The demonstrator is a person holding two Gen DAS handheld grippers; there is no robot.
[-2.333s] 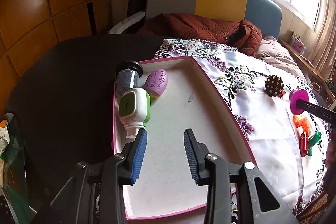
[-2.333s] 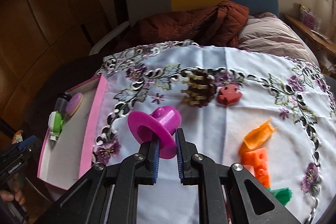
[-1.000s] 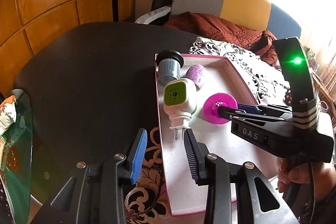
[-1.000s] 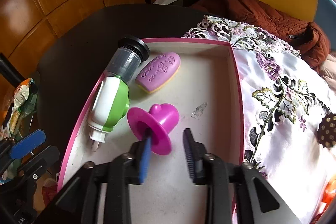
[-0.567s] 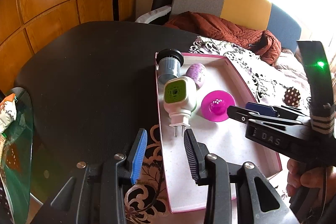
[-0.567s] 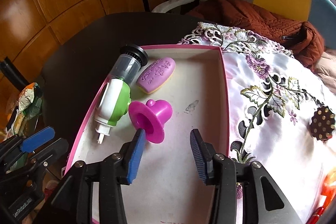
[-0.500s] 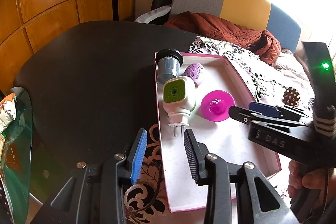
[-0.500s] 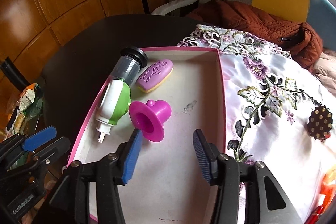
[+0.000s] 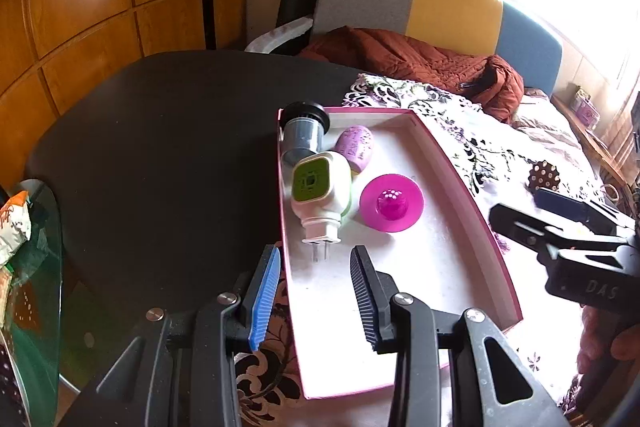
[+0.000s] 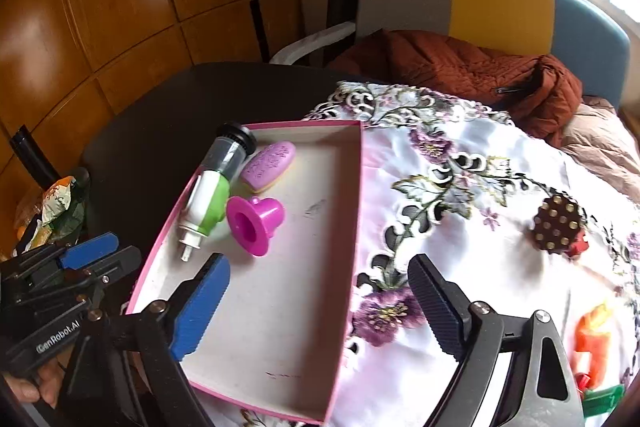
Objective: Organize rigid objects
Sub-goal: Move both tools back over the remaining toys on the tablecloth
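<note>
Dark round table [image 9: 168,147] carries a white floral-embroidered cloth [image 10: 480,195] over its right part; on the cloth: pink-rimmed tray [image 10: 357,187], brown studded piece [image 10: 558,223], orange block [image 10: 594,337], green piece [image 10: 602,397]

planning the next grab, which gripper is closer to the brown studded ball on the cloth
Right. The right gripper hangs over the box's cloth-side edge, toward the studded ball. The left gripper is at the box's opposite side.

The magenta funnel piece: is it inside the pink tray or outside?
Inside: the magenta funnel piece lies on the pink tray floor beside the green-white plug-in device.
</note>
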